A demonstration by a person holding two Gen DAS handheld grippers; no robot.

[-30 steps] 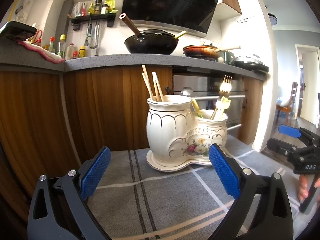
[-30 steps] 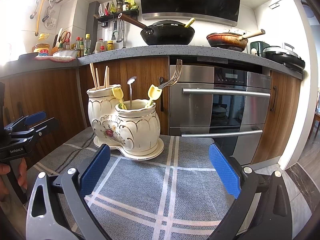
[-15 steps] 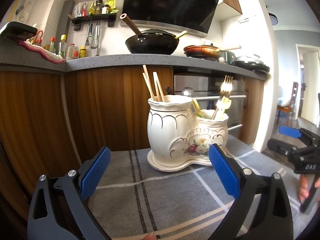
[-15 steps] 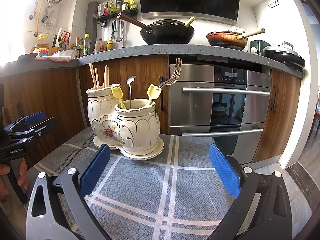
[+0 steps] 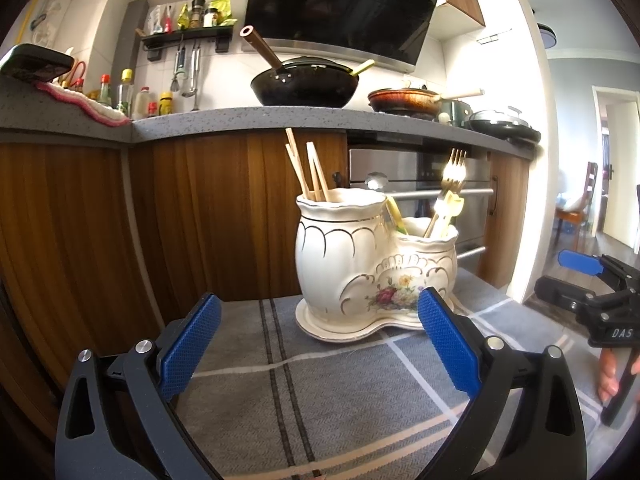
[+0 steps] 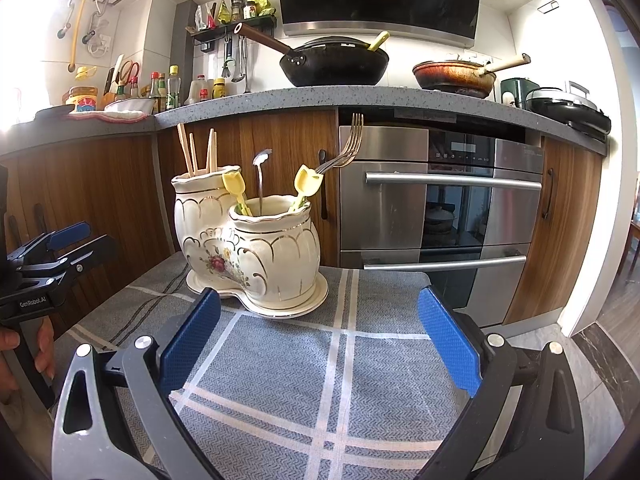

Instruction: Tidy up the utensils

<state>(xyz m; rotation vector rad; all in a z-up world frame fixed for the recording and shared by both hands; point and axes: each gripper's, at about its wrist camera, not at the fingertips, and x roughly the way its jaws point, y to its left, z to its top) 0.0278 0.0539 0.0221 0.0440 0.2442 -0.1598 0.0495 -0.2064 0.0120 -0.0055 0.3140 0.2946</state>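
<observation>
Utensils, meaning chopsticks [image 5: 310,172], forks [image 5: 450,184] and spoons [image 6: 308,182], are standing in the holder [image 5: 372,268] at 12 o'clock on the tabletop [image 5: 320,396]. Left claw [image 5: 318,344] and right claw [image 6: 320,340] are gaping wide, holding nothing.

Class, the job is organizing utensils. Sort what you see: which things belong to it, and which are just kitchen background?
Part of the job:
ceramic holder
chopsticks
forks
spoon
yellow-handled utensils

Background:
black wok
brown pan
oven
sauce bottles
</observation>
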